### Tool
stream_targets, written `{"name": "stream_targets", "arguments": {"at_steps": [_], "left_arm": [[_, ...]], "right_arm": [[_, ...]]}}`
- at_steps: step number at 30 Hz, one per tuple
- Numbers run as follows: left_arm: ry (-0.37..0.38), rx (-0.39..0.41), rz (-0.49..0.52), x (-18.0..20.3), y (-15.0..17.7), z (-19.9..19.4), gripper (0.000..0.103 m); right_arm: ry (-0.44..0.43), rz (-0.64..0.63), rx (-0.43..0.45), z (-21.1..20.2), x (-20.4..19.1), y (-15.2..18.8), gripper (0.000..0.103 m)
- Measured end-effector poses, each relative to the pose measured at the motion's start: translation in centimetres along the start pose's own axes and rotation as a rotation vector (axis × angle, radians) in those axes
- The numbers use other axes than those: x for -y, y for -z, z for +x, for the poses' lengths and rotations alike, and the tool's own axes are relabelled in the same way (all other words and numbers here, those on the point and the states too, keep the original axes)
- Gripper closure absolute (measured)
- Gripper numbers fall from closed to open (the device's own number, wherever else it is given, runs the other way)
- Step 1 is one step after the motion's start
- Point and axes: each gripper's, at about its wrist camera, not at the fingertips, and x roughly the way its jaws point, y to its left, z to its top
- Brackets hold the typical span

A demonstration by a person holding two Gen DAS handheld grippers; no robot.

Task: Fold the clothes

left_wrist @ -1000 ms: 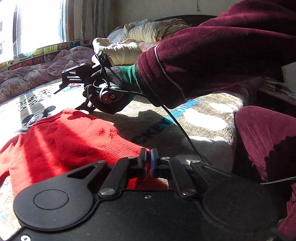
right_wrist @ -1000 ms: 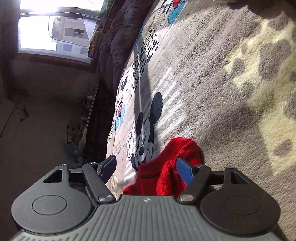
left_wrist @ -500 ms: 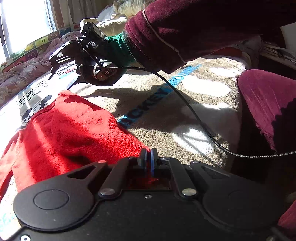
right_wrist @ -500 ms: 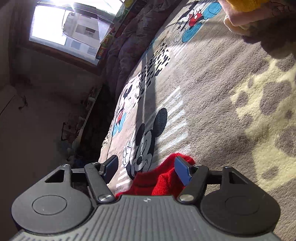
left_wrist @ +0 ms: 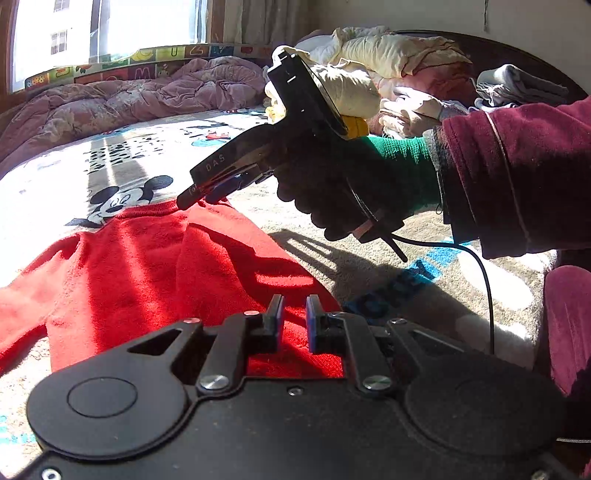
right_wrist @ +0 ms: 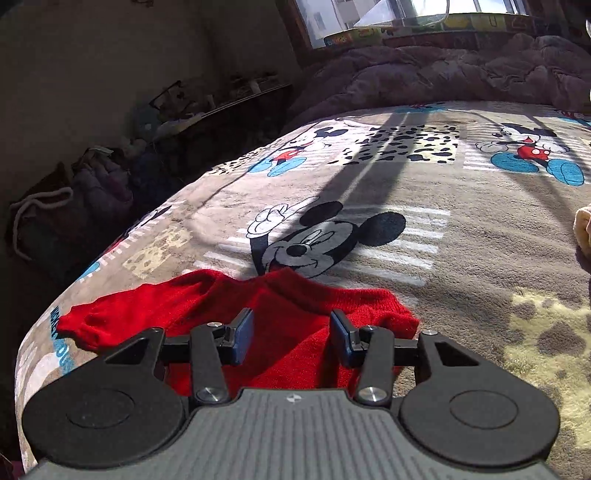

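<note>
The red sweater lay spread on the blanket, a sleeve trailing off to the left of the left gripper. That gripper's fingers stood a little apart, with red knit showing through the narrow gap and below them; they clamped nothing. Ahead of it and to the right, the right gripper hung over the sweater's far edge, held in a dark-gloved hand with a green cuff and maroon sleeve behind it. A black cable ran from that hand down to the right.

From the right wrist view, the right gripper had its fingers wide apart, the sweater lying just under and between them, untouched as far as could be told. Beyond the sweater's edge sat a Mickey Mouse print. A crumpled mauve quilt lay far ahead by the window. Ahead and right of the left gripper, a heap of pale clothes rested.
</note>
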Motion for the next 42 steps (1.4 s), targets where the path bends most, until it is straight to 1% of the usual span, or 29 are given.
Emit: {"name": "stream_targets", "arguments": {"at_steps": [1,3,5,7,8,9,10,11,12,13,14,15,18,19,21,22,25,27,29,31,32,34,36,37,39,42], "left_arm": [[-0.017,-0.019,0.006,0.2,0.3,0.4,0.095],[-0.021,-0.003,0.0,0.6,0.5,-0.1,0.095],[-0.022,-0.001,-0.018,0.5,0.6,-0.9,0.094],[-0.02,0.005,-0.032,0.6,1.0,-1.8,0.089],[-0.013,0.011,-0.052,0.5,1.1,-2.4,0.082],[-0.004,0.023,-0.092,0.3,1.4,-3.1,0.073],[0.007,0.037,-0.142,0.0,1.6,-3.9,0.069],[0.002,0.049,-0.184,-0.3,1.9,-4.6,0.063],[-0.013,0.06,-0.213,-0.5,2.1,-5.2,0.061],[-0.037,0.075,-0.247,-0.6,2.3,-6.2,0.059],[-0.06,0.088,-0.286,-1.0,2.5,-7.0,0.054],[-0.082,0.099,-0.326,-1.5,2.7,-7.7,0.05],[-0.154,0.127,-0.463,-3.1,3.6,-9.7,0.05],[-0.179,0.135,-0.513,-3.7,3.9,-10.4,0.05],[-0.191,0.155,-0.597,-4.5,4.7,-11.6,0.051],[-0.193,0.163,-0.626,-4.6,5.1,-12.1,0.051],[-0.195,0.17,-0.665,-4.0,5.9,-13.1,0.051],[-0.187,0.159,-0.685,-3.5,6.6,-13.5,0.051],[-0.175,0.156,-0.718,-2.9,7.4,-13.8,0.051],[-0.166,0.156,-0.749,-2.5,8.0,-14.1,0.051],[-0.168,0.159,-0.756,-2.3,8.2,-14.4,0.051],[-0.178,0.169,-0.76,-2.1,8.6,-15.0,0.051],[-0.194,0.178,-0.774,-2.2,8.9,-15.6,0.051],[-0.207,0.182,-0.79,-2.6,9.0,-15.7,0.051],[-0.239,0.194,-0.832,-3.7,9.3,-16.1,0.051],[-0.275,0.234,-0.927,-6.8,9.9,-16.5,0.051]], "right_arm": [[0.01,0.012,-0.004,0.5,0.4,0.6,0.063],[0.009,0.031,0.011,0.9,1.1,1.5,0.064],[0.009,0.056,0.032,0.2,1.1,1.4,0.064],[0.008,0.082,0.085,-1.4,1.2,1.5,0.064],[0.014,0.113,0.106,-2.3,1.4,1.9,0.061],[0.022,0.152,0.124,-3.2,1.6,2.4,0.056],[0.031,0.191,0.141,-4.2,1.8,2.9,0.054],[0.026,0.234,0.148,-5.2,2.1,3.7,0.054],[0.017,0.278,0.151,-6.1,2.4,4.6,0.053],[0.005,0.318,0.153,-7.0,2.5,5.8,0.049],[-0.006,0.36,0.149,-7.9,2.5,7.1,0.047],[-0.016,0.402,0.143,-8.7,2.5,8.5,0.046],[-0.055,0.497,0.137,-11.1,1.5,12.7,0.045],[-0.049,0.487,0.151,-11.9,0.7,14.0,0.045],[-0.05,0.418,0.194,-13.4,-1.3,15.8,0.047],[-0.053,0.382,0.216,-14.2,-2.3,16.6,0.053],[-0.076,0.218,0.256,-15.7,-5.9,17.8,0.066],[-0.111,0.085,0.25,-16.3,-8.5,18.1,0.066],[-0.113,0.007,0.168,-15.3,-10.0,18.6,0.066],[-0.097,-0.003,0.049,-13.0,-10.0,19.9,0.067],[-0.089,-0.012,0.047,-12.9,-10.2,20.2,0.067],[-0.089,-0.018,0.095,-14.0,-10.8,20.4,0.065],[-0.126,0.015,0.148,-15.6,-11.0,20.1,0.065],[-0.143,0.036,0.157,-16.1,-11.0,20.1,0.059],[-0.151,0.084,0.153,-16.5,-10.5,20.5,0.058],[-0.178,0.185,0.169,-17.2,-8.7,21.3,0.057]]}}
